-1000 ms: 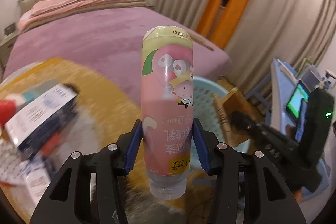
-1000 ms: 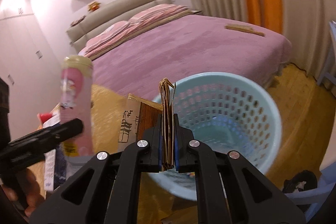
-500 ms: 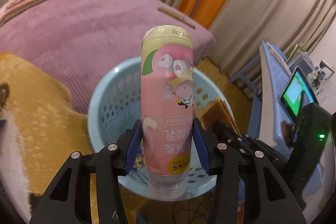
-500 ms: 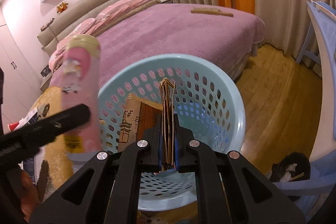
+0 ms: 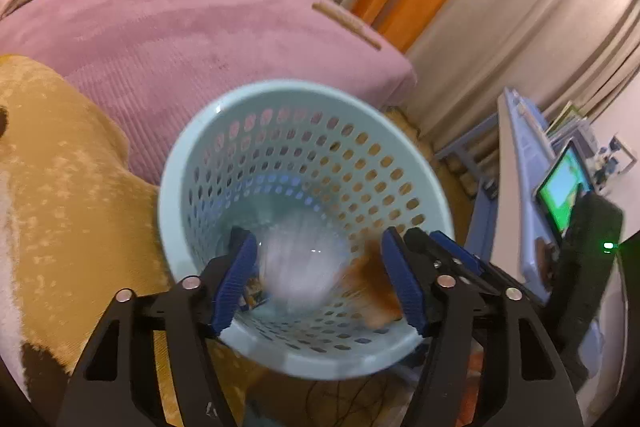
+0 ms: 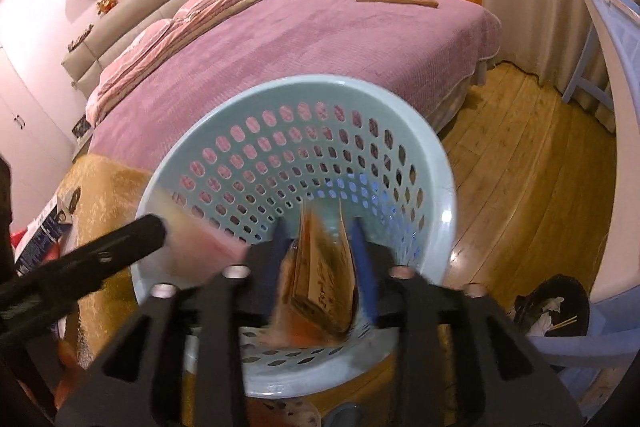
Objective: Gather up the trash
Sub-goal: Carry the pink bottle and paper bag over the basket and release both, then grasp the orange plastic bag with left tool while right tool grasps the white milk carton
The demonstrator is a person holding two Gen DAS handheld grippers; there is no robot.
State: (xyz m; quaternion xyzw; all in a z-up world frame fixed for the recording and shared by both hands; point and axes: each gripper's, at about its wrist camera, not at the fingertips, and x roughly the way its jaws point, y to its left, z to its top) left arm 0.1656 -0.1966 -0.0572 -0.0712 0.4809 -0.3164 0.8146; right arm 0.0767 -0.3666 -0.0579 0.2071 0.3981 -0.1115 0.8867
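Observation:
A light blue perforated basket (image 5: 200, 155) (image 6: 444, 187) sits right below both grippers. My left gripper (image 5: 320, 283) is open over its mouth; the pink bottle (image 5: 300, 267) is a pale blur falling between the fingers, and a pink streak in the right wrist view (image 6: 208, 243). My right gripper (image 6: 320, 259) is open; the brown folded cardboard (image 6: 324, 279) drops blurred between its fingers, and also shows as an orange smear in the left wrist view (image 5: 372, 291).
A bed with a purple cover (image 5: 160, 27) (image 6: 320, 39) lies behind the basket. A yellow rug (image 5: 60, 187) is at left. A blue stool with a black bag of rubbish (image 6: 552, 307) and a desk with a lit screen (image 5: 564, 187) stand at right.
Both grippers opened over the basket. The pink bottle left the left gripper and the cardboard left the right gripper; both are falling into the basket.

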